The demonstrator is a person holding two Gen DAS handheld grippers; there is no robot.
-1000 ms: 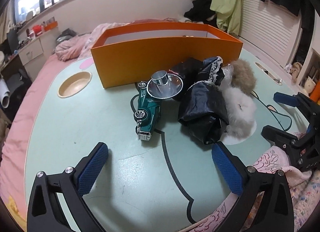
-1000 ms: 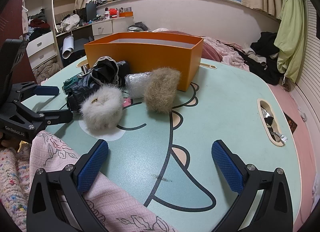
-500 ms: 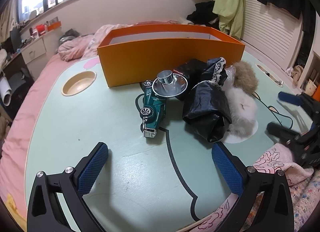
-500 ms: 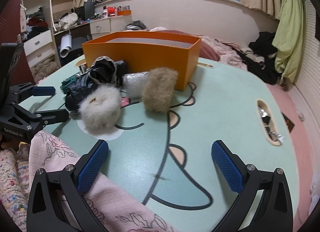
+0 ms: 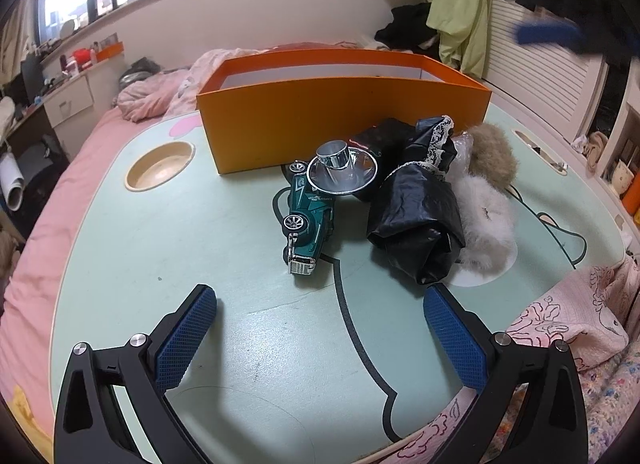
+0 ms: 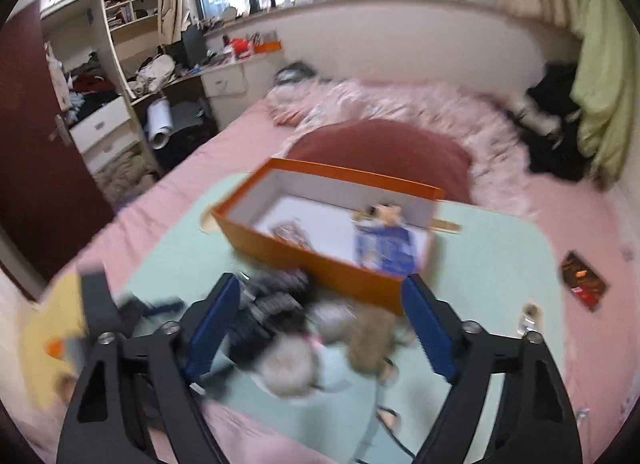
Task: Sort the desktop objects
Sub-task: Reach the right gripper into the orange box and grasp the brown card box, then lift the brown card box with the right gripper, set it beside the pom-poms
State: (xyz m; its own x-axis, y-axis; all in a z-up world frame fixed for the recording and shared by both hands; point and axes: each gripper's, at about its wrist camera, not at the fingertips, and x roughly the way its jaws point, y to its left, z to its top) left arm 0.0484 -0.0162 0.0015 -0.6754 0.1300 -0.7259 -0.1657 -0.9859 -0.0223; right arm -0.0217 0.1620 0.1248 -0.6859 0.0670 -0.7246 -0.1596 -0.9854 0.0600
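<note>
The right tongs [image 6: 322, 328], empty and narrowing, are swinging high above the furry pile [image 6: 360, 338] beside the orange box [image 5: 344, 119]; left tongs [image 5: 320, 340] are waiting apart; next, descending onto a piece

No legible text — only blur

Open desk [image 5: 208, 248] between the left gripper [image 5: 320, 340] and the toy car [image 5: 306, 219], nothing lying across it. Beyond, blocked: car, silver funnel [image 5: 342, 171], black bag [image 5: 416, 219] and fur pieces [image 5: 486, 219] packed together, touching, against the orange box [image 5: 344, 125]. Clear strip left of the car up to the round cup recess [image 5: 160, 165]. Above the box, unobstructed.
</note>
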